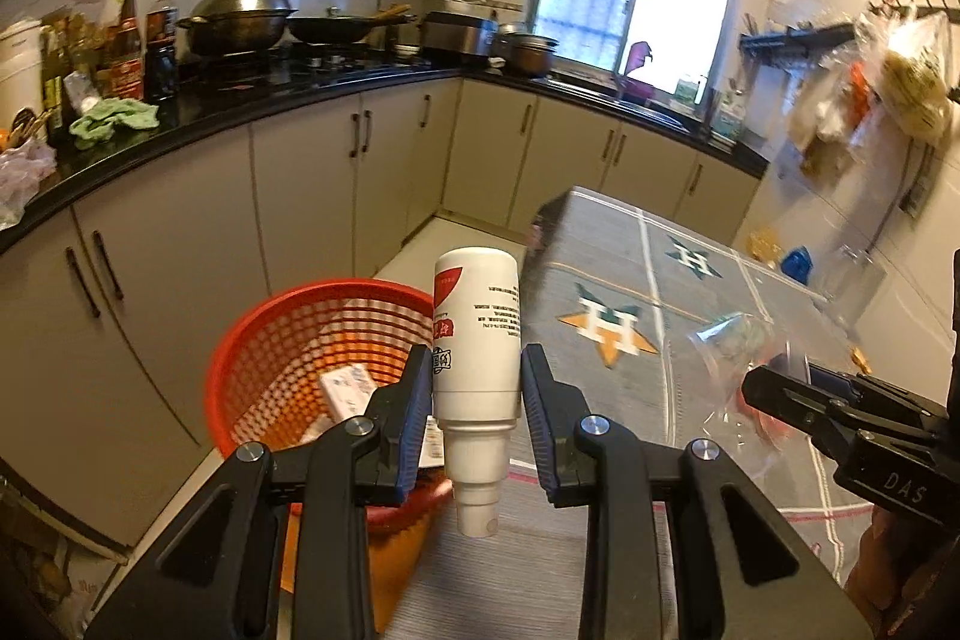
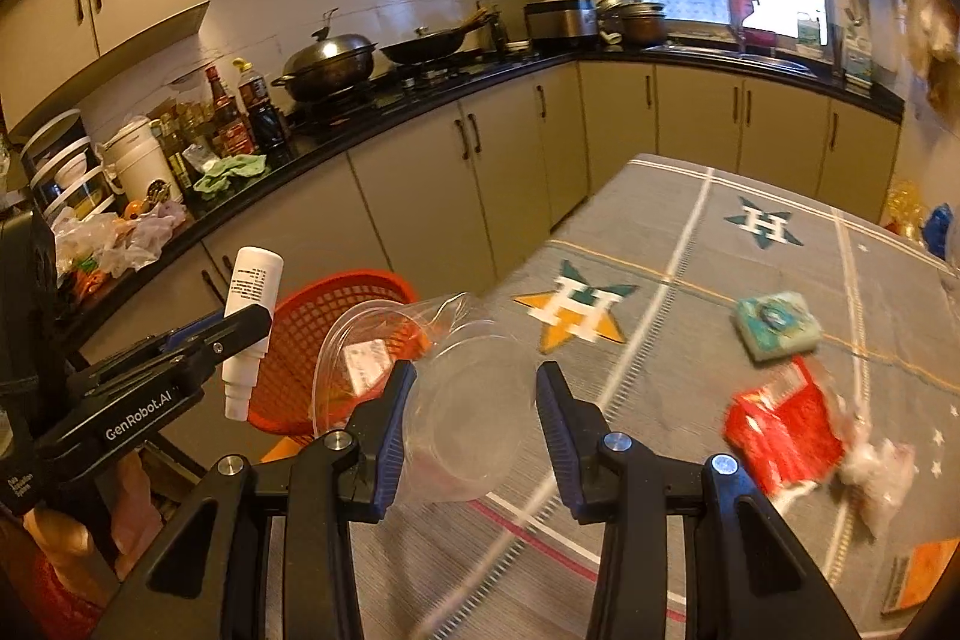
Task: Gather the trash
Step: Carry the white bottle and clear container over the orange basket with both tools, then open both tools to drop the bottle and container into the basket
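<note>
White plastic, upside down: the bottle (image 1: 477,340) hangs nozzle-down between the fingers of the left gripper (image 1: 477,388). The left pad presses its side; a sliver of gap shows at the right pad, so the jaws look closed on it, though only just. It sits above the near rim of the red basket (image 1: 288,334), which stands on the floor beside the table (image 1: 630,268) and already has a small box (image 1: 348,388) in it.

The right gripper (image 2: 474,400) holds a clear cup (image 2: 456,388), tipped with its mouth toward the basket; the left pad touches the wall, while the right one stands a little off it, so I cannot tell how firm that hold is.

On the grey cloth to the right lie a teal packet (image 2: 777,325), a red wrapper (image 2: 780,430) and an orange carton (image 2: 924,574) near the edge.
</note>
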`<state>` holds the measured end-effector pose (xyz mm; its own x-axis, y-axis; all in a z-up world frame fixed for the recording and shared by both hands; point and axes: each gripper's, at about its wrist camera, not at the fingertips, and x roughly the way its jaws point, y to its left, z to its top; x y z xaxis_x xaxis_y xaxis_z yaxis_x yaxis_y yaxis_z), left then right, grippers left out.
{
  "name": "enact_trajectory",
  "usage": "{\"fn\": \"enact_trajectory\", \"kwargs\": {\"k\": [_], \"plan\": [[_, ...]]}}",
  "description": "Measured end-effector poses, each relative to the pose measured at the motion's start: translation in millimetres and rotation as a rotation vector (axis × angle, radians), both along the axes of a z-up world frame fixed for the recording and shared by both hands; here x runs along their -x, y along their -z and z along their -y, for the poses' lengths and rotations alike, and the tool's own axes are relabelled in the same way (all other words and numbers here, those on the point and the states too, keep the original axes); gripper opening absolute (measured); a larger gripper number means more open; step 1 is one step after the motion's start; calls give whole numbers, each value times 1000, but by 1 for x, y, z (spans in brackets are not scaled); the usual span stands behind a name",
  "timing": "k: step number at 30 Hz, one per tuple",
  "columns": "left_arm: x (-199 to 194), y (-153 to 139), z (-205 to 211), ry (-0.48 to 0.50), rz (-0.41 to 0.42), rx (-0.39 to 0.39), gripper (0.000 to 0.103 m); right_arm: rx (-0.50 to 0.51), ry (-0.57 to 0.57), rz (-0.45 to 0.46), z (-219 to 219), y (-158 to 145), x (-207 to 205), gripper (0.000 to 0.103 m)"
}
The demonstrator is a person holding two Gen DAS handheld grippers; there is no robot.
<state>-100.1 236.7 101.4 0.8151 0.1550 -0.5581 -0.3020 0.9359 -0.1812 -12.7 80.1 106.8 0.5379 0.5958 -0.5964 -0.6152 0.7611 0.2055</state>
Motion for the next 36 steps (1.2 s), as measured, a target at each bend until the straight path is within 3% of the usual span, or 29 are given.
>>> {"fn": "enact_trajectory", "kwargs": {"k": [15,36], "plan": [[-8,40,-76,-105,-72,80,29,58,-79,-24,-102,13,-22,45],[-22,73,-93,-102,-130,102,29,114,-88,-89,-146,47,-46,48]]}}
